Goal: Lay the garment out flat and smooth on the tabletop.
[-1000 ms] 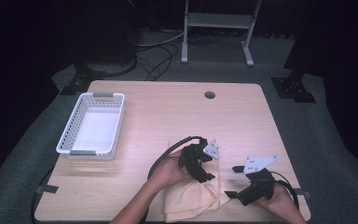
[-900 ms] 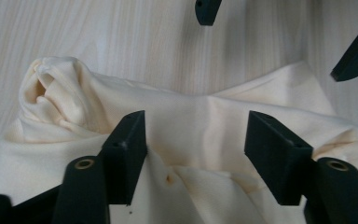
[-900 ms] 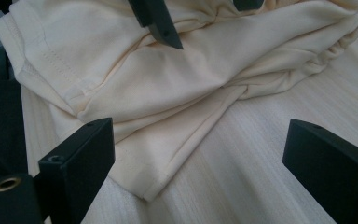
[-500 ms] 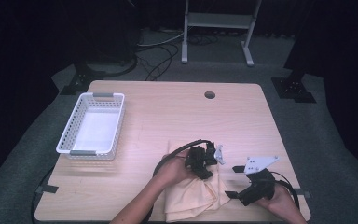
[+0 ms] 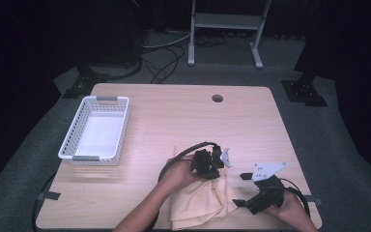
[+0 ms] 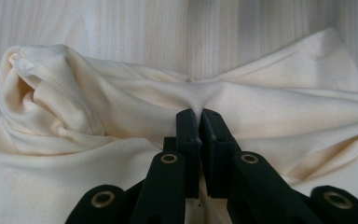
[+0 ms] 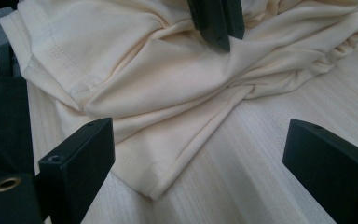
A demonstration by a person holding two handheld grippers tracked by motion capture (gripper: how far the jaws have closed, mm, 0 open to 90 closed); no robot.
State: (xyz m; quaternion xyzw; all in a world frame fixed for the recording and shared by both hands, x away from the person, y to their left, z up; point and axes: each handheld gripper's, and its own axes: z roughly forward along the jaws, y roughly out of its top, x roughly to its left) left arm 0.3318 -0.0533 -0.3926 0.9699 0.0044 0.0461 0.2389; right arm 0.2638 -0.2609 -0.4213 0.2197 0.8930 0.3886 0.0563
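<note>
A cream cloth (image 5: 198, 203) lies crumpled at the table's near edge. My left gripper (image 5: 211, 164) sits at the cloth's far side. In the left gripper view the jaws are shut (image 6: 200, 114) on a pinched fold of the cloth (image 6: 98, 107), and the fabric pulls taut towards them. My right gripper (image 5: 241, 189) is just right of the cloth, low over the table. Its jaws stand wide open (image 7: 200, 158), with a hem corner of the cloth (image 7: 135, 70) and bare wood between them. The left gripper's tips (image 7: 216, 21) show at the top of that view.
A white slatted basket (image 5: 96, 128) stands on the left of the wooden table (image 5: 183, 121). A round cable hole (image 5: 217, 98) is near the far edge. Black cables trail from both grippers. A metal stand (image 5: 227, 29) is on the floor beyond the table.
My left gripper has shifted slightly to the right, drawing the pinched cloth with it. The right gripper has stayed in place, open.
</note>
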